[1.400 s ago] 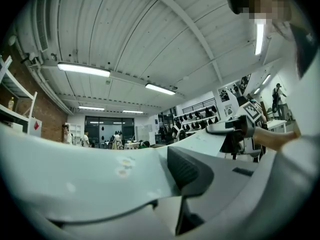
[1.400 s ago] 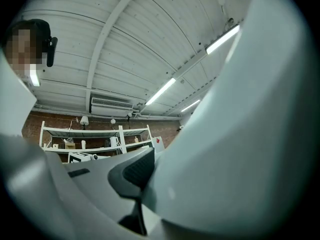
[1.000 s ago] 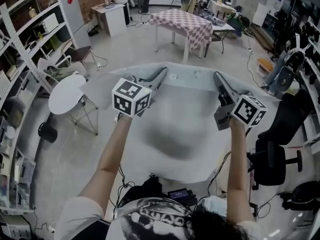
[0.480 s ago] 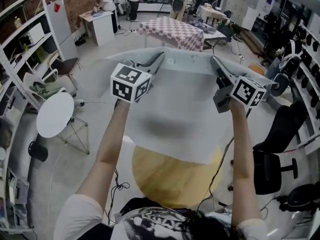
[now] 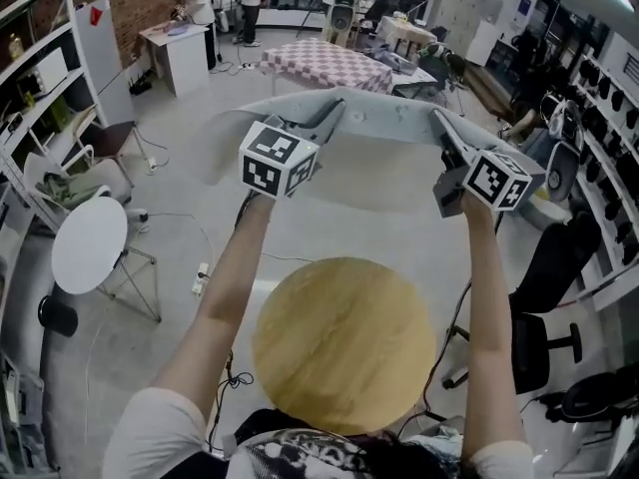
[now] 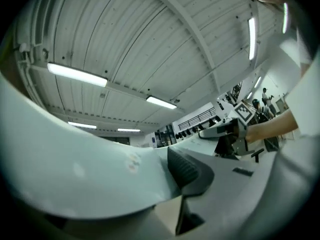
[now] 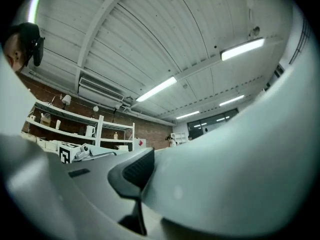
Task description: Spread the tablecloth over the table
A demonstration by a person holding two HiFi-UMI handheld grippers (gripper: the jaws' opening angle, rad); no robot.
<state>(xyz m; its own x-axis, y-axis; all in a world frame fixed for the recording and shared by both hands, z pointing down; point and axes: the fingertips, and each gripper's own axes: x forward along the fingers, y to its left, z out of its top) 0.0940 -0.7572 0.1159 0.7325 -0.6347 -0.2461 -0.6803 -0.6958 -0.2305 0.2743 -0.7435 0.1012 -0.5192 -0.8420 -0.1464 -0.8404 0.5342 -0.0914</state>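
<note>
Beyond the table (image 5: 344, 342) — tablecloth (image 5: 384, 133) side-to-side

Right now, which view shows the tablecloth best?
The head view: the tablecloth hangs stretched between the left gripper and right gripper, beyond the uncovered round table. Both gripper views show only pale cloth clamped at their own jaws.

Head view: even overhead light, slightly dim, washed-out colour, edges bowed. Gripper views: heavy fisheye, black corners. Left gripper view: blown-out strip light (image 6: 77, 75) at 10 o'clock. Right gripper view: same glare at 2 o'clock. Near tablecloth (image 6: 75, 169) soft, unfocused.
</note>
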